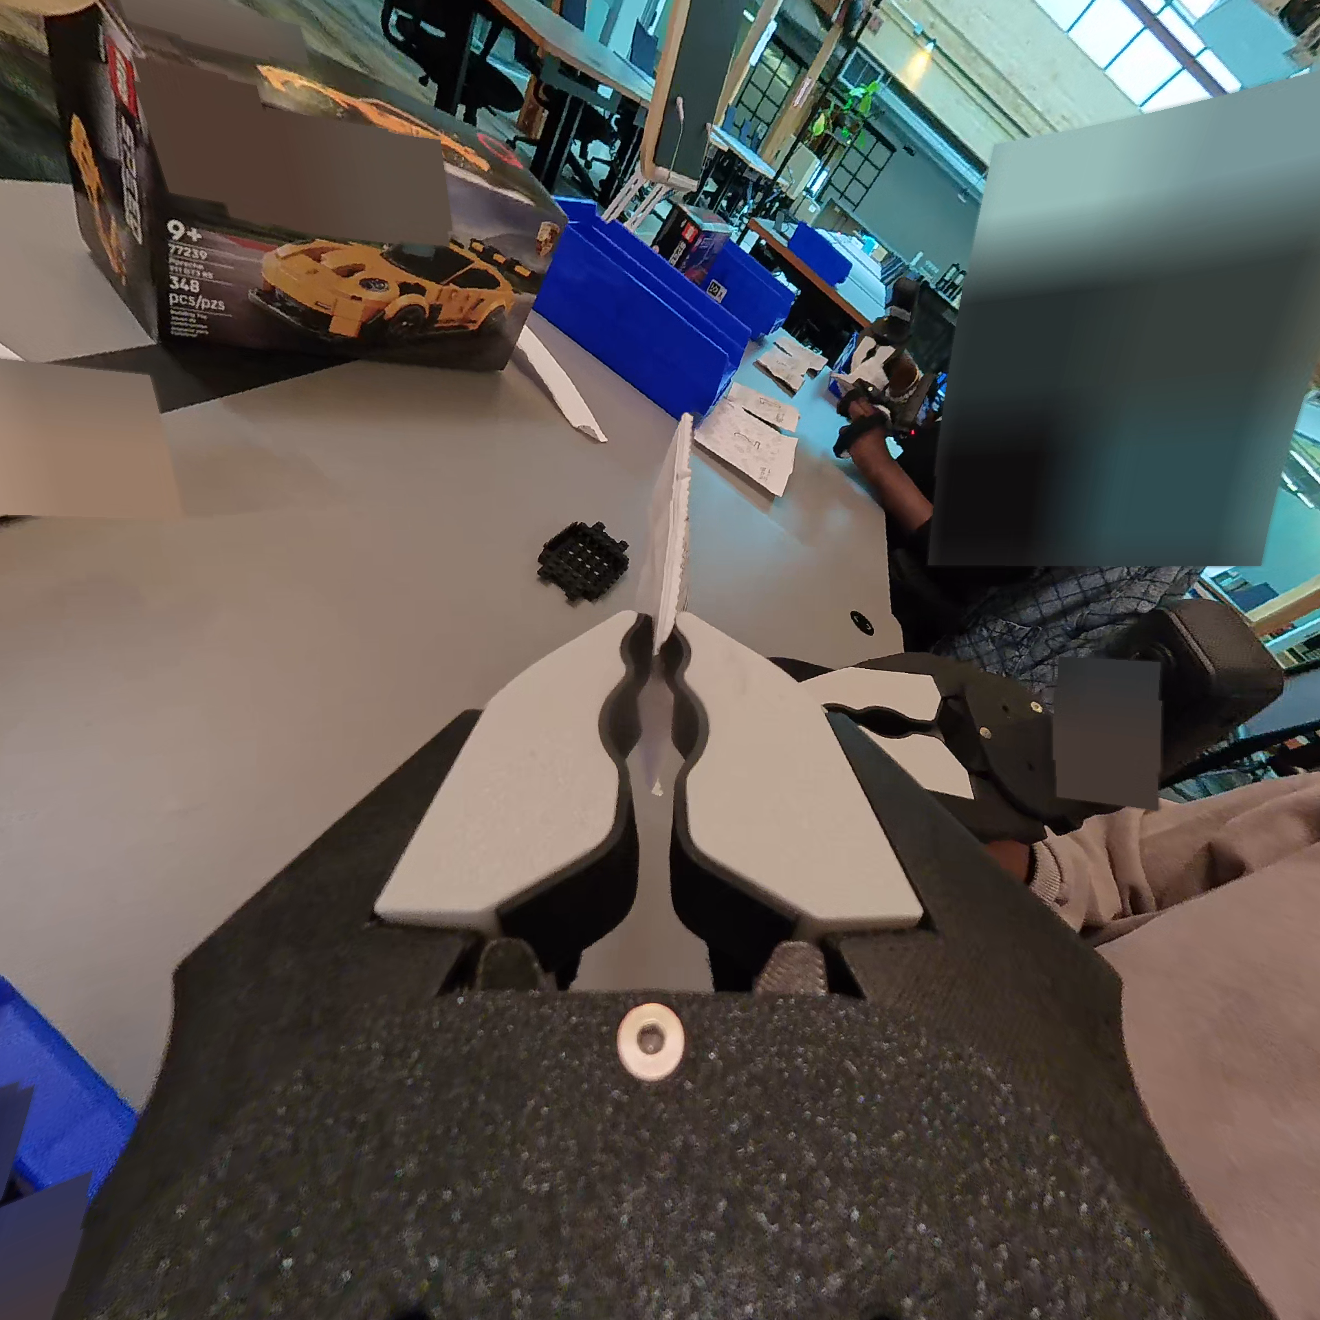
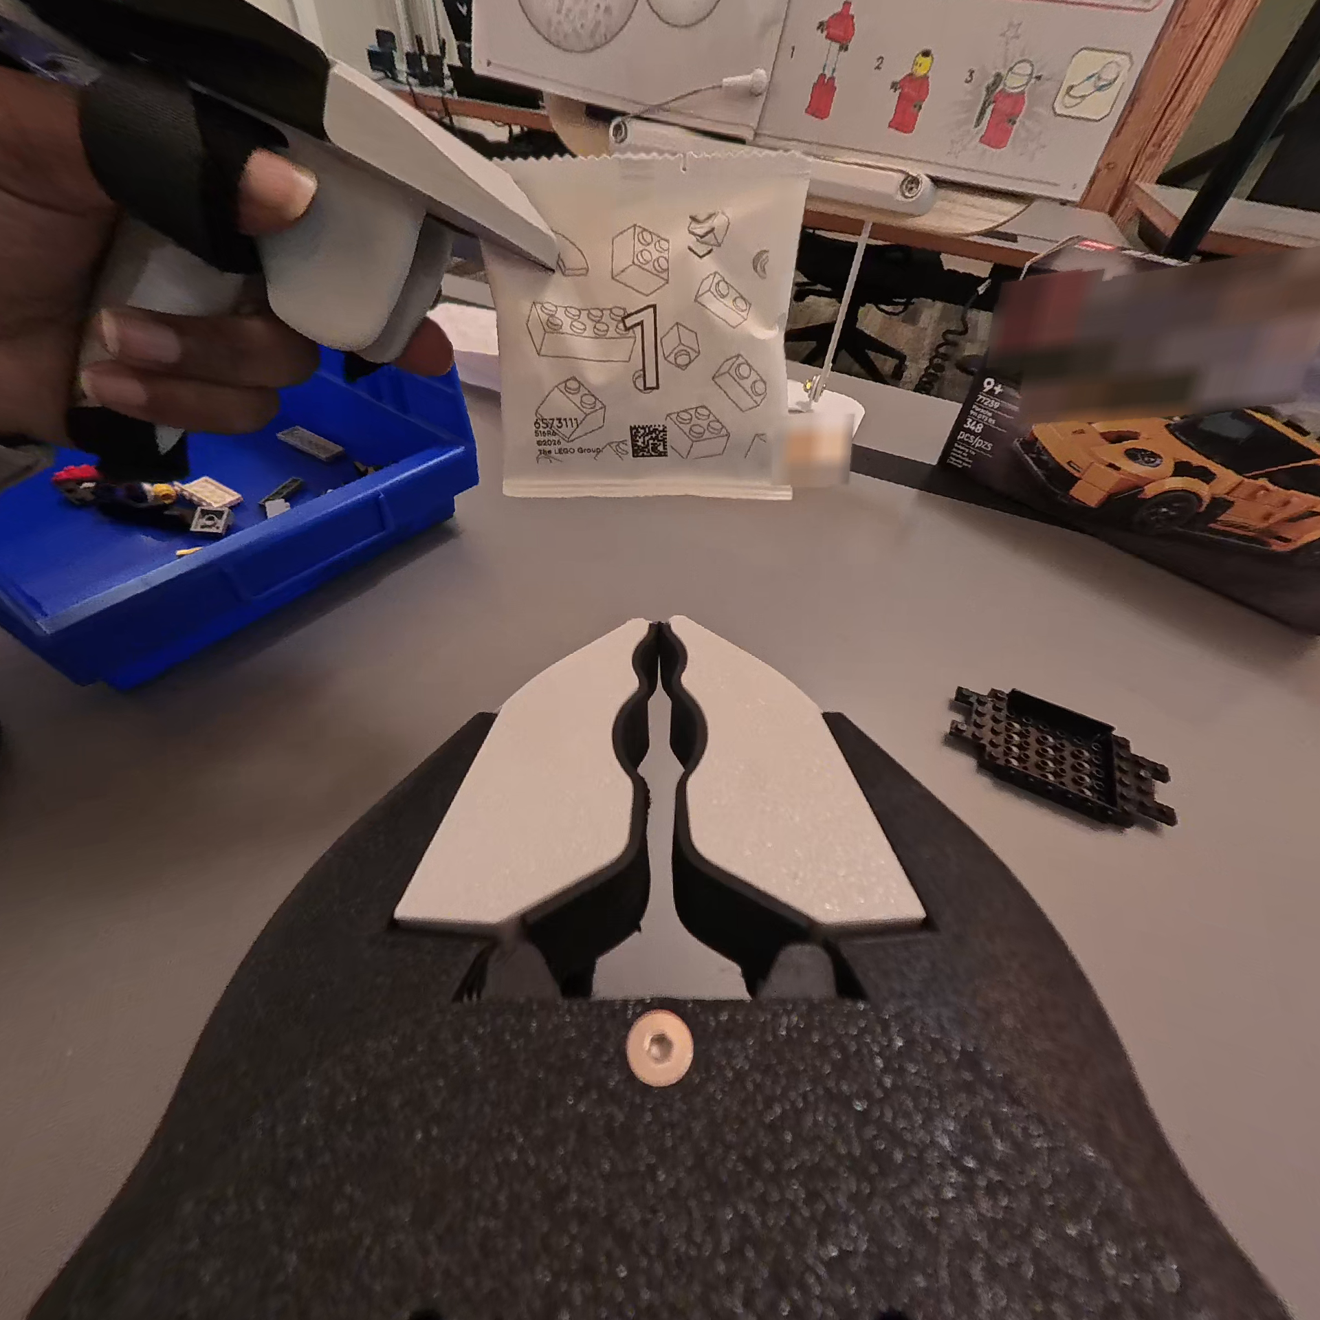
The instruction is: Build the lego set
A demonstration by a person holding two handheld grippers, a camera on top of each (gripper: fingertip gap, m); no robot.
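Two hand-held grippers are ours: the left hand-held gripper (image 1: 661, 632) pinches one white paper parts bag (image 2: 646, 328) by its edge and holds it above the bench (image 2: 714, 571), we judge so its pieces can fall into the blue bin (image 2: 236, 571) left of the bag. Our right hand-held gripper (image 2: 658, 627) has its fingers pressed together on nothing, near one black base plate (image 2: 1057, 757) right of the bag, before one boxed set (image 2: 1157, 486).

Bright daylight comes from high windows (image 1: 1157, 50). The edges bend. The grey flat table (image 2: 714, 564) has soft shadows.
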